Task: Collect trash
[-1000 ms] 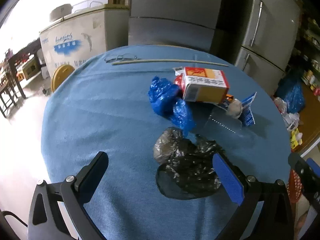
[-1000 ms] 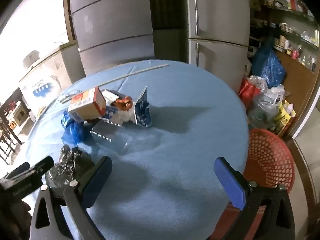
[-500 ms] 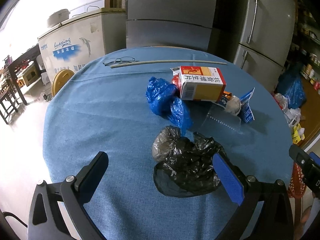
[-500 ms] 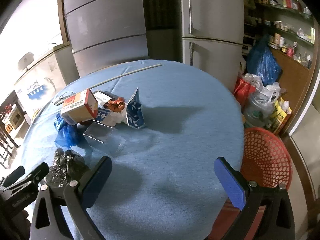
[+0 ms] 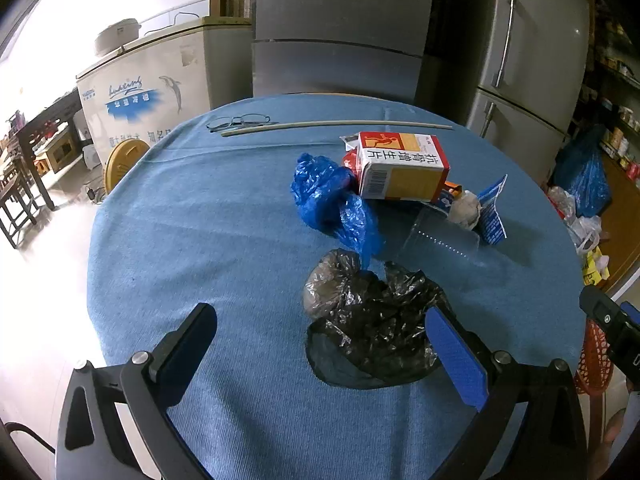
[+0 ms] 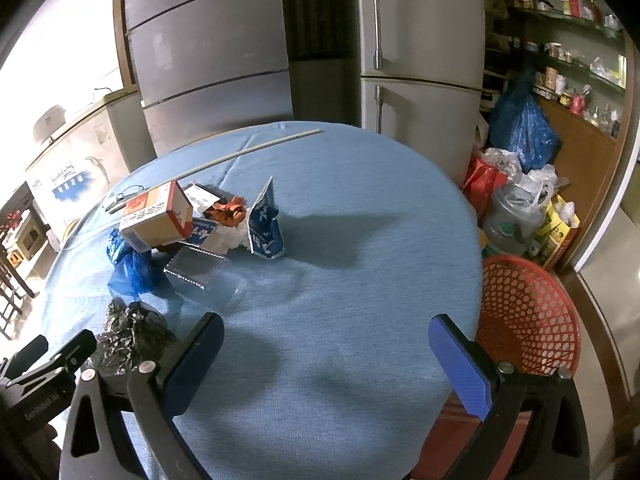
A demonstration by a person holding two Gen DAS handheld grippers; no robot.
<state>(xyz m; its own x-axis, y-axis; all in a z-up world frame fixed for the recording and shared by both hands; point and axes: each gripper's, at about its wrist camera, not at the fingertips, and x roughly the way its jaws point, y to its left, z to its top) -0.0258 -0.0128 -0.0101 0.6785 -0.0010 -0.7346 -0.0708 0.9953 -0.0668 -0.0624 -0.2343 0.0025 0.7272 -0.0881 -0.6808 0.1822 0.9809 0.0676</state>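
Lying on the round blue table [image 5: 192, 232], one crumpled blue bag [image 5: 330, 200], one shiny black bag [image 5: 372, 328], one carton [image 5: 402, 166] and one clear tray [image 5: 438, 236] wait between the wide-spread left gripper [image 5: 320, 350] and the equally spread right gripper [image 6: 326, 356].

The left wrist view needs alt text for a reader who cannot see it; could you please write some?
The open left gripper hovers over a round table with a blue cloth, nearest a crumpled black plastic bag. Behind it lie a crumpled blue plastic bag, a red-and-white cardboard carton, a clear plastic tray, a long thin stick and wire-rimmed glasses.
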